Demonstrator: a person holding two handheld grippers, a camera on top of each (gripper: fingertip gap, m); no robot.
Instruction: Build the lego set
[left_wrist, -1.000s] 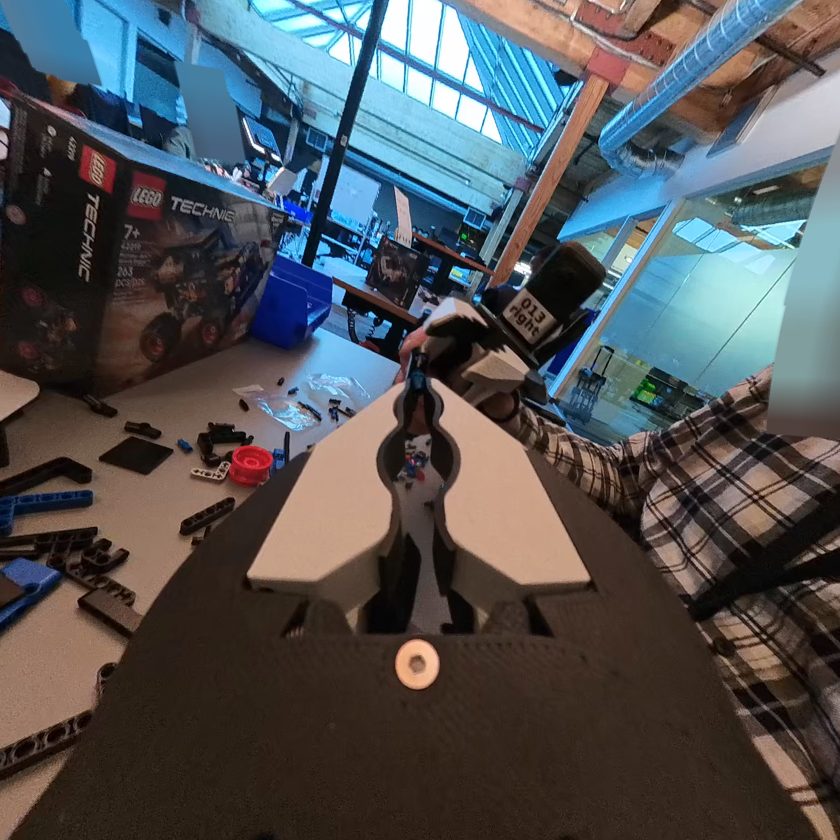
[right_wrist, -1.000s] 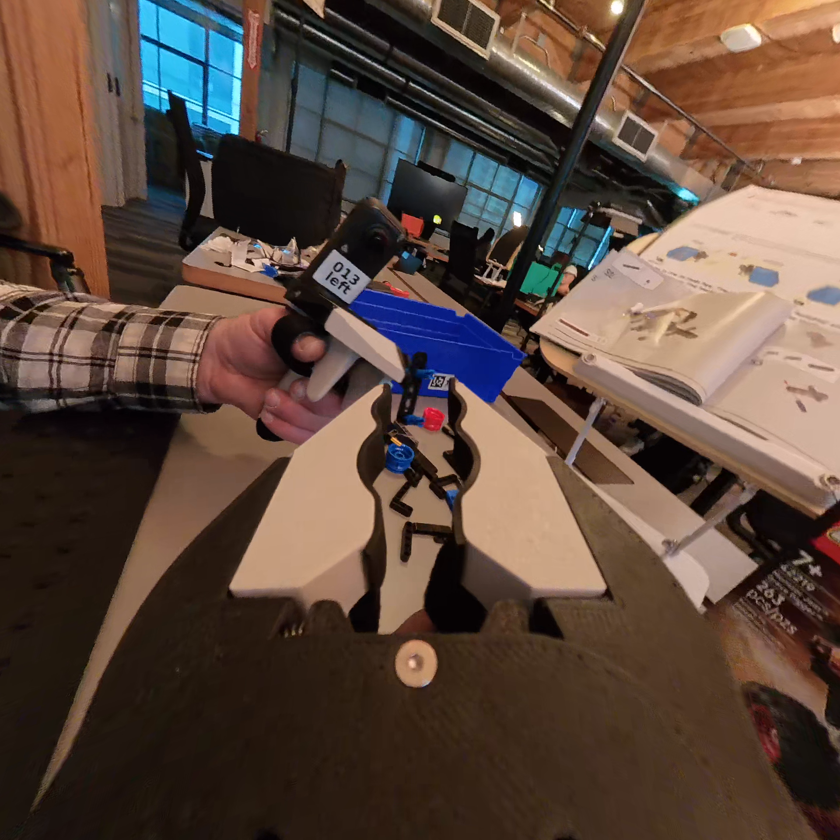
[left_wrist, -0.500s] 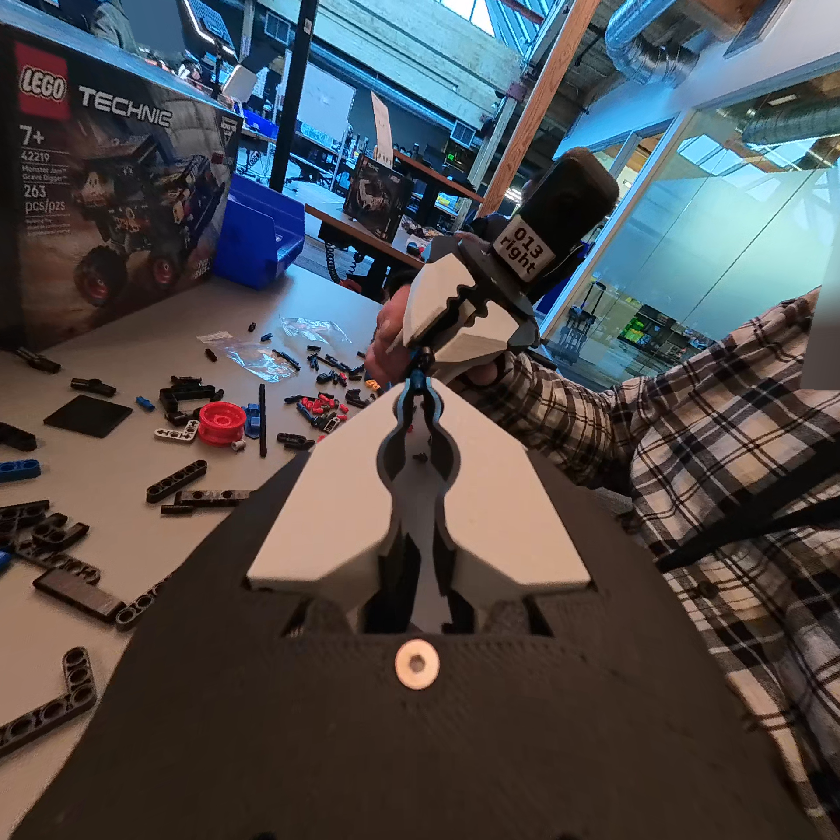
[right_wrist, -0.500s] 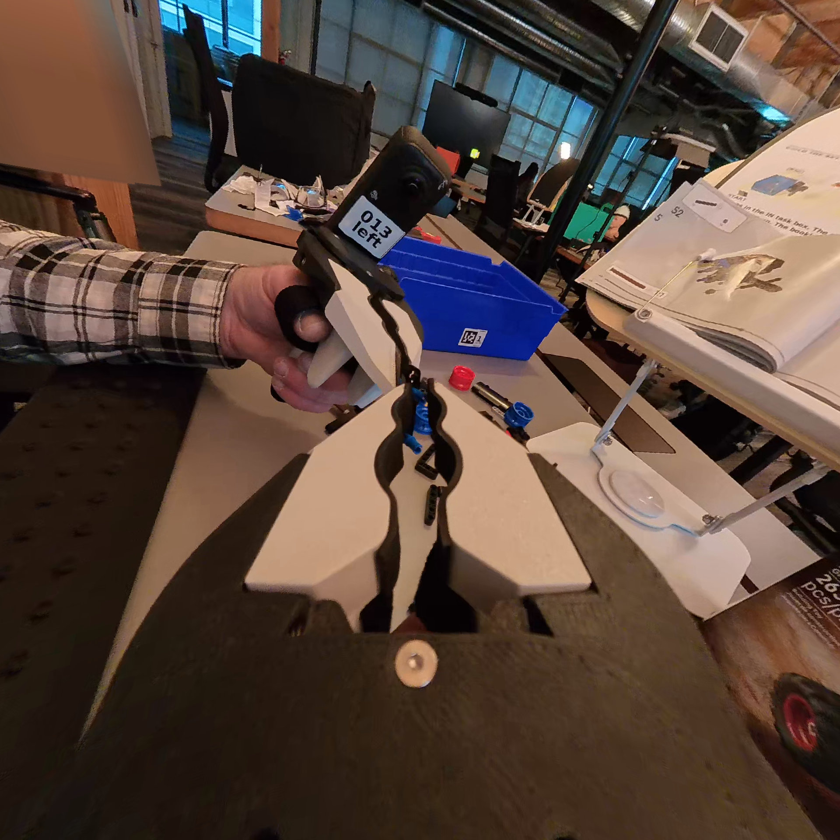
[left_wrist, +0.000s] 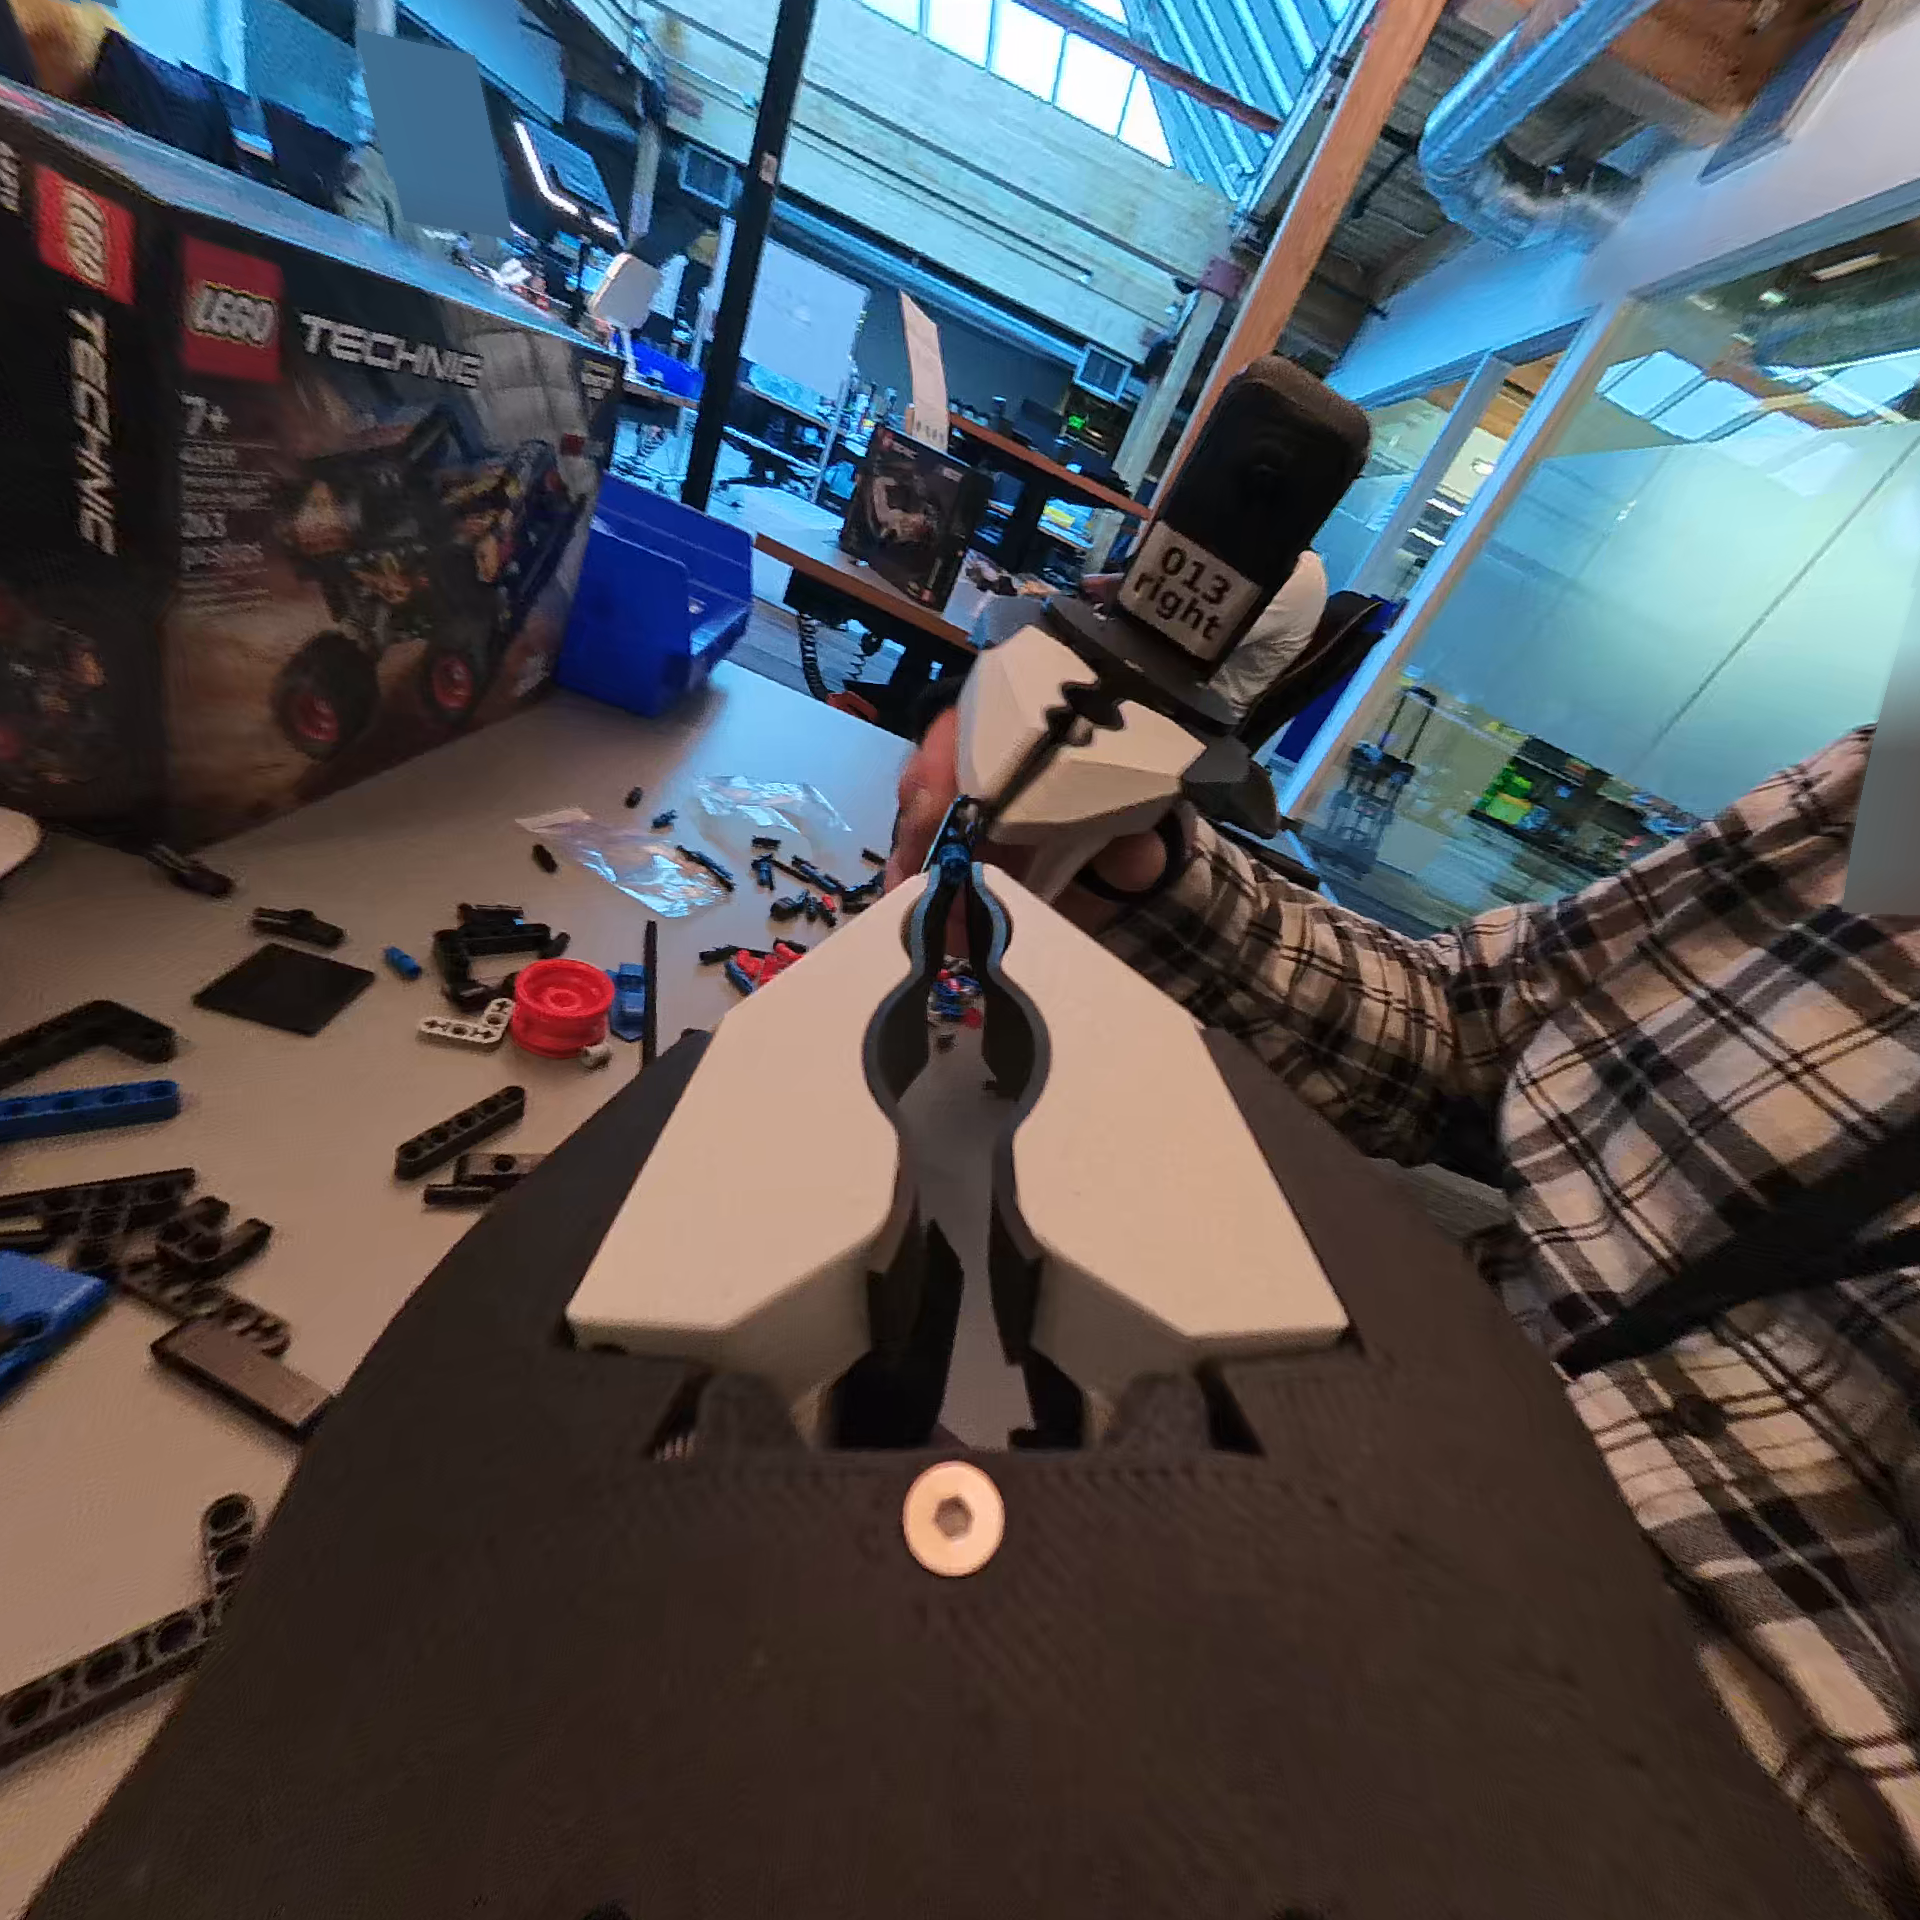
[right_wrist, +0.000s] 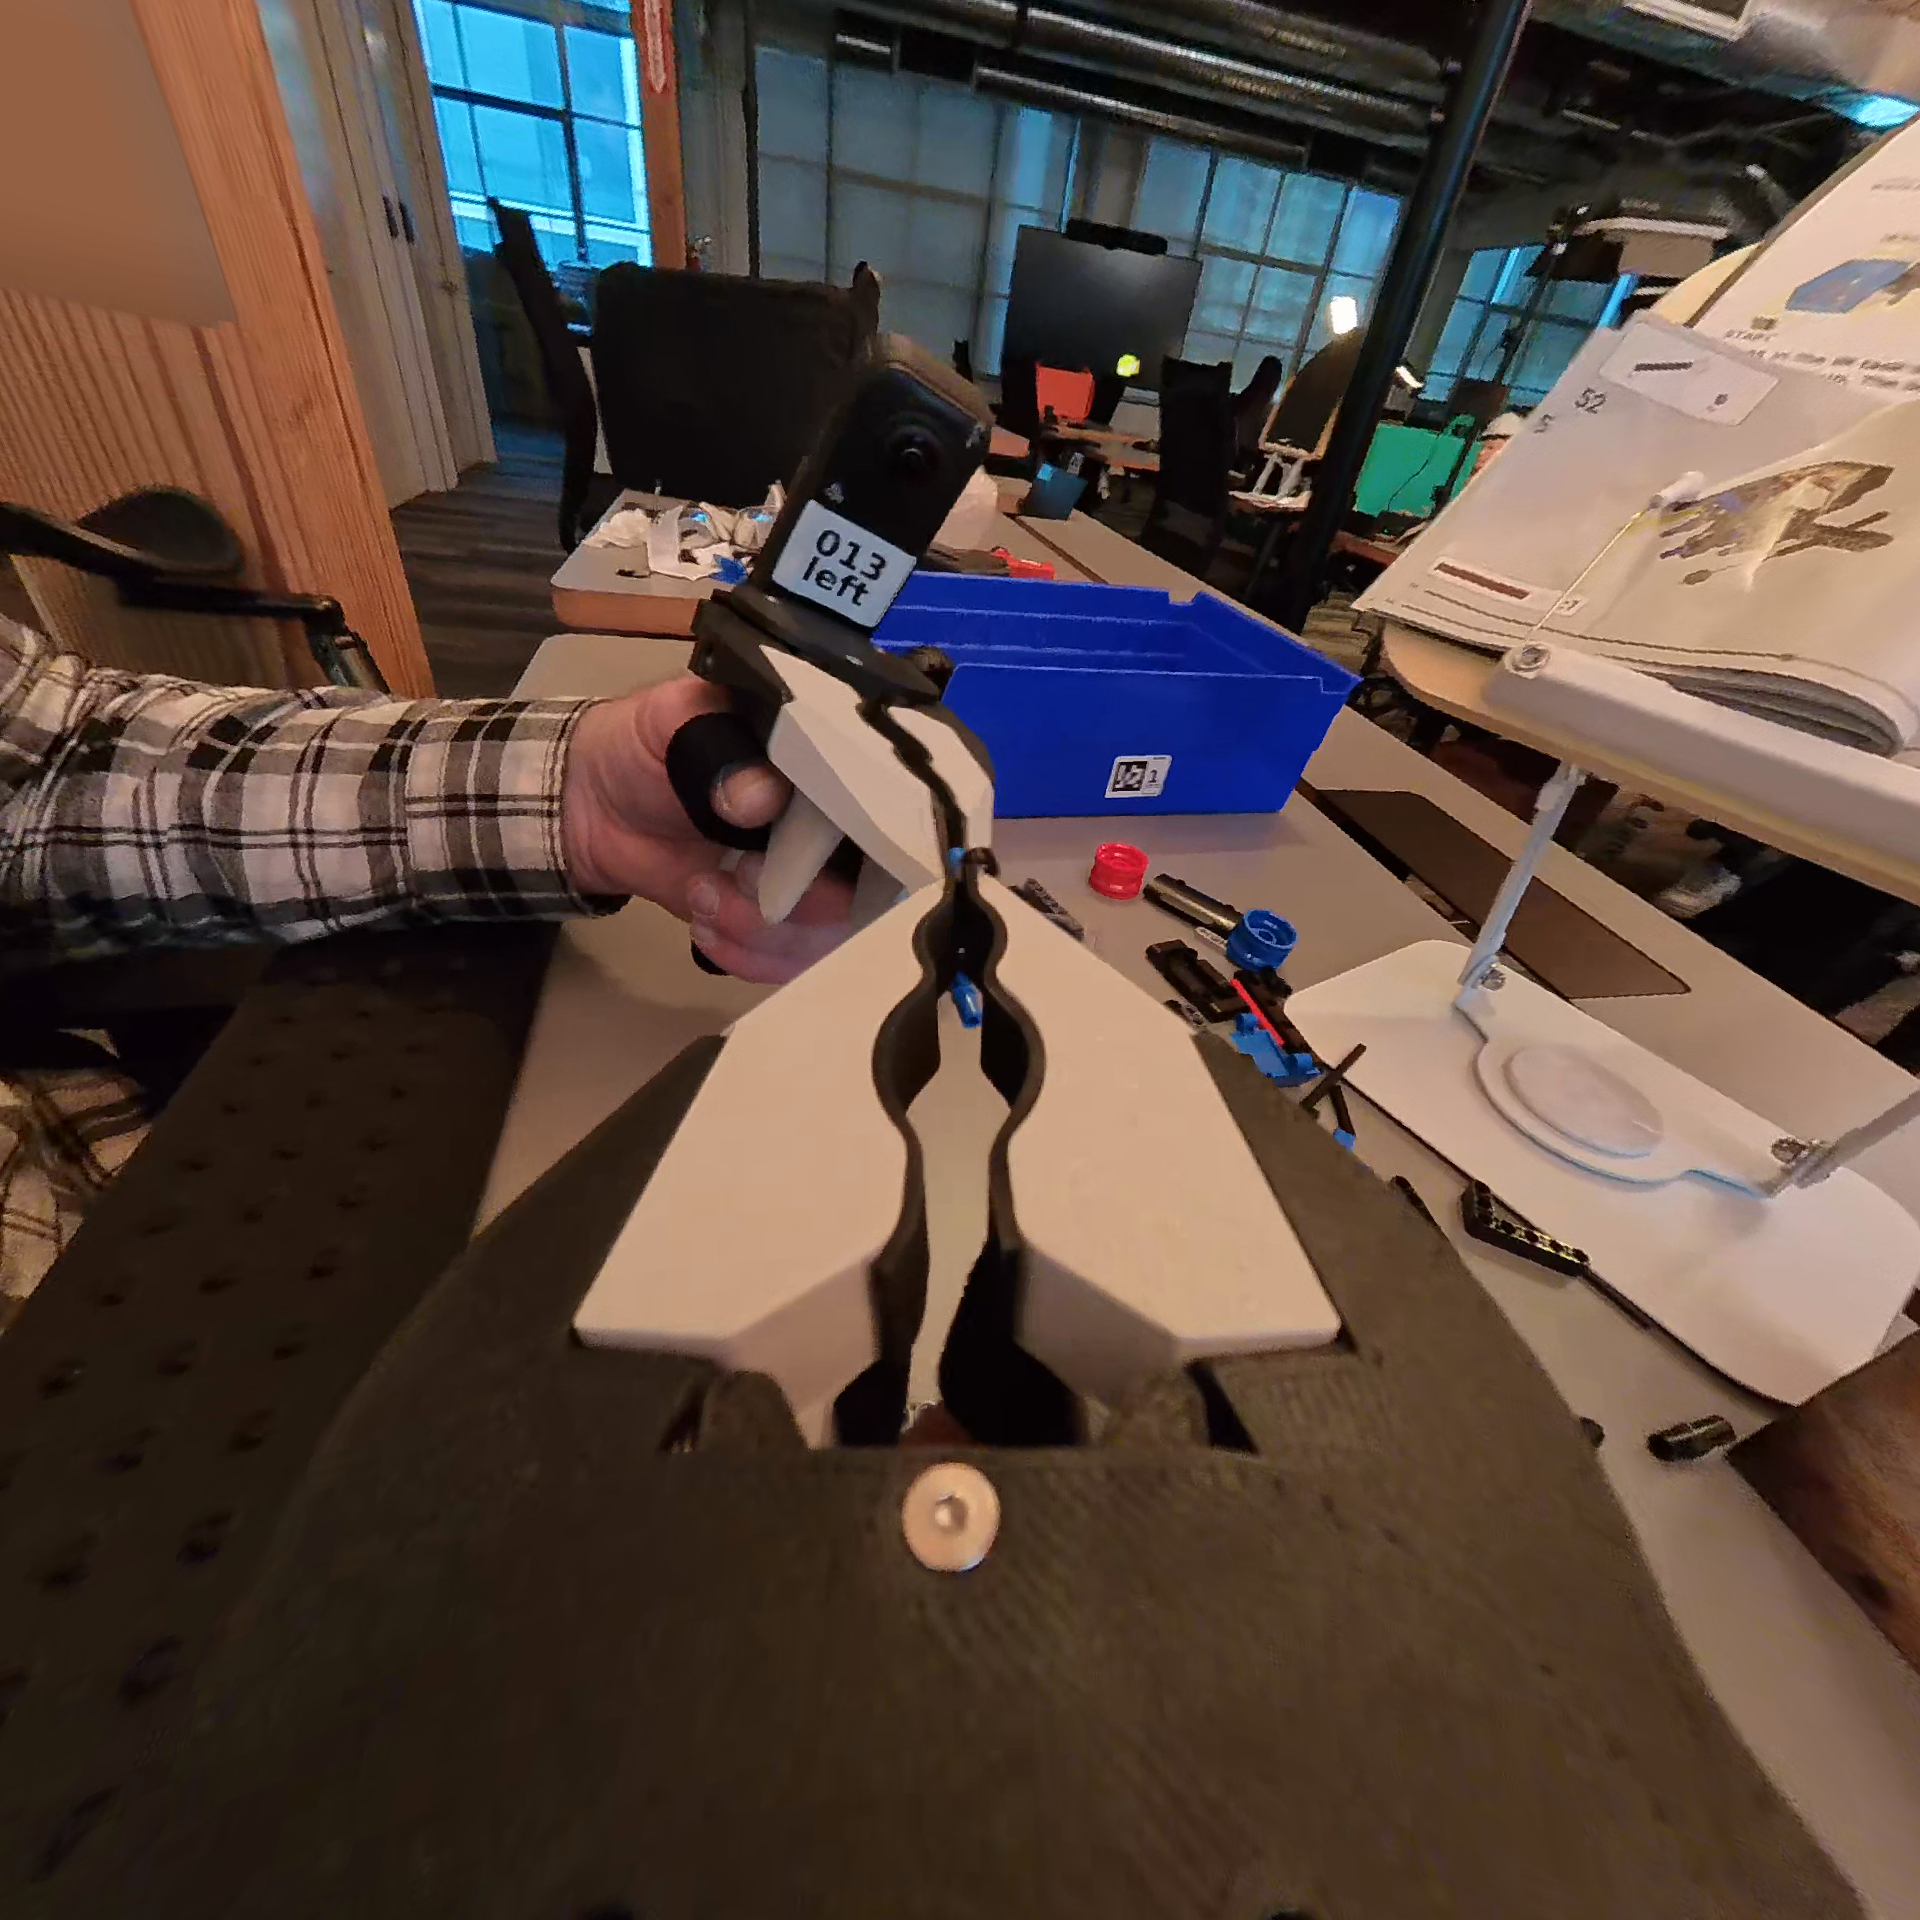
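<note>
My left gripper (left_wrist: 954, 885) and right gripper (right_wrist: 961, 885) meet tip to tip above the grey table (left_wrist: 343, 873). The left one is shut on a small blue pin piece (left_wrist: 951, 860). The right one is shut on a thin black piece (right_wrist: 968, 864) that touches the blue pin (right_wrist: 955, 858). In the left wrist view the right gripper (left_wrist: 987, 816) points down at my tips, held by a hand with a plaid sleeve (left_wrist: 1455, 1018). In the right wrist view the left gripper (right_wrist: 951, 847) comes in from the upper left. How the two pieces join is hidden by the fingertips.
Loose parts lie on the table: a red wheel hub (left_wrist: 561, 1003), black beams (left_wrist: 457, 1117), a blue beam (left_wrist: 88, 1107), plastic bags (left_wrist: 634, 857). The set's box (left_wrist: 270, 540) and a blue bin (right_wrist: 1122, 696) stand at the back. An instruction booklet (right_wrist: 1714, 561) sits on a white stand (right_wrist: 1621, 1174). Only a small space, under 4 cm, lies between the two pairs of fingers.
Both grippers stayed shut and tip to tip while tilting and shifting over the table. The black piece that stood out above the right tips one second ago now barely shows between the tips.
</note>
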